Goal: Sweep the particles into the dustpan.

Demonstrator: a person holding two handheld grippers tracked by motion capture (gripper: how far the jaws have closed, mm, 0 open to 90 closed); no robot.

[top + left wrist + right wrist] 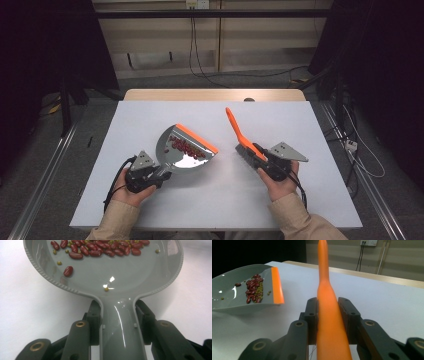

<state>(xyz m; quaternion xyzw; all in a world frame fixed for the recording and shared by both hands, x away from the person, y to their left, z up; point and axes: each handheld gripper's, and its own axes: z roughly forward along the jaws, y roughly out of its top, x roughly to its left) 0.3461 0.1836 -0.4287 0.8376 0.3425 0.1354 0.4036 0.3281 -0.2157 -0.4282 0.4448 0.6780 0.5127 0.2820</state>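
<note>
Left gripper [118,315]: 2 jaws clenched on the grey handle of the dustpan [110,282], one jaw on each side of the neck. Pan spreads out just ahead of the jaws, red beans [100,247] and a few small green ones piled toward its far orange lip [197,138]. 1 bean sits apart, nearer the jaws, left side.

Right gripper [329,312]: jaws grasping the orange handle of the brush [325,302], handle running straight out between them and rising past the tips. Bristle end sits at the jaws in the high view, over the counter [280,120]. Dustpan lies ahead-left of these jaws, well apart.
</note>
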